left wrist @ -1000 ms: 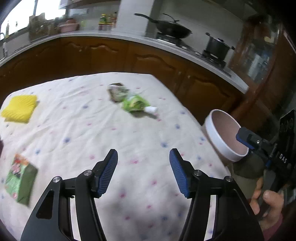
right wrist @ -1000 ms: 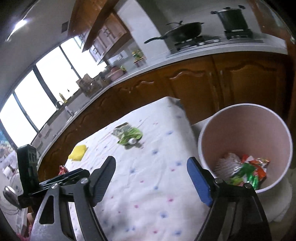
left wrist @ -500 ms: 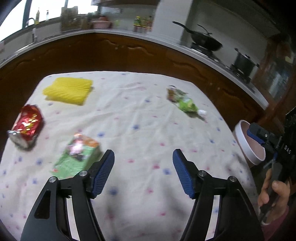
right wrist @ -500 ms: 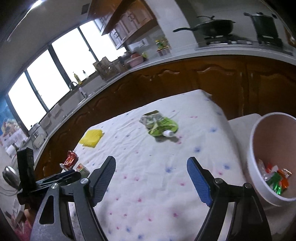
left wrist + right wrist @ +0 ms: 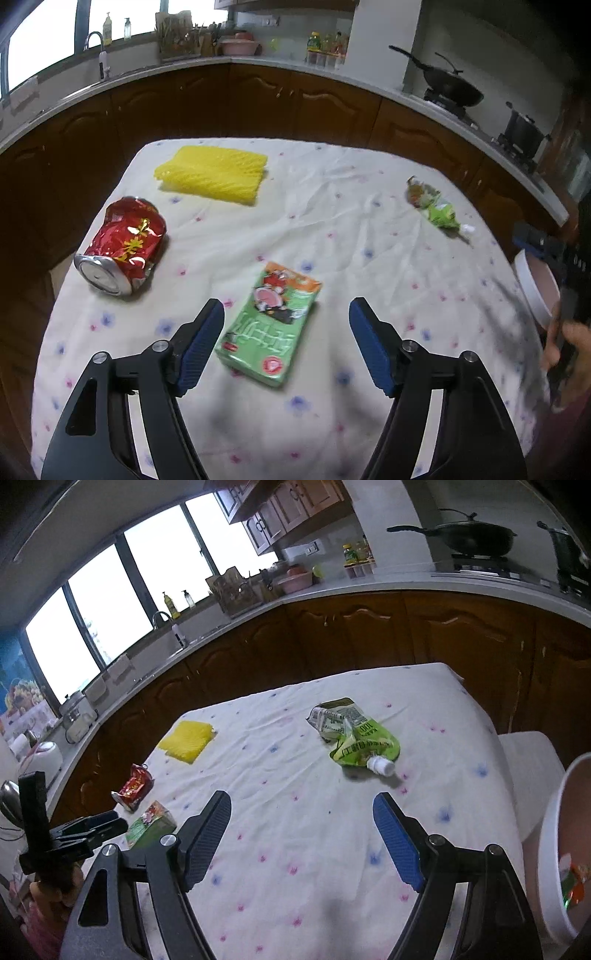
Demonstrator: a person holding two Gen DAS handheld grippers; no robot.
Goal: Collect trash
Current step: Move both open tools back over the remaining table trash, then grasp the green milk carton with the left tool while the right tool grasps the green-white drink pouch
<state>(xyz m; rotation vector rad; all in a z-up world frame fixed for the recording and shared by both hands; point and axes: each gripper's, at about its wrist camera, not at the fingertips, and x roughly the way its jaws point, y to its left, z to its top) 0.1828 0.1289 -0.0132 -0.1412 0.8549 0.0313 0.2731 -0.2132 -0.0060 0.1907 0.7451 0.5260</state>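
Observation:
On the flowered tablecloth (image 5: 332,229) lie a green drink carton (image 5: 271,325), a crushed red can (image 5: 123,245), a yellow foam net (image 5: 214,175) and a green spouted pouch (image 5: 436,208). My left gripper (image 5: 286,310) hovers over the carton with its jaws opening; the carton lies below the gap and the pads do not touch it. My right gripper (image 5: 301,805) stands open and empty above the cloth, short of the pouch (image 5: 356,738). The white bin (image 5: 554,830) at the right edge holds wrappers (image 5: 572,882).
The bin stands on a white stool (image 5: 524,760) just off the table's right side. Dark wooden cabinets (image 5: 258,99) with a worktop wrap around the far side. A wok (image 5: 472,535) and a pot sit on the stove. A hand (image 5: 569,350) holds the right gripper.
Both views have swung left across the table. The carton, can and foam net came into the left view, and its jaws stand wider. The bin slid to the right edge.

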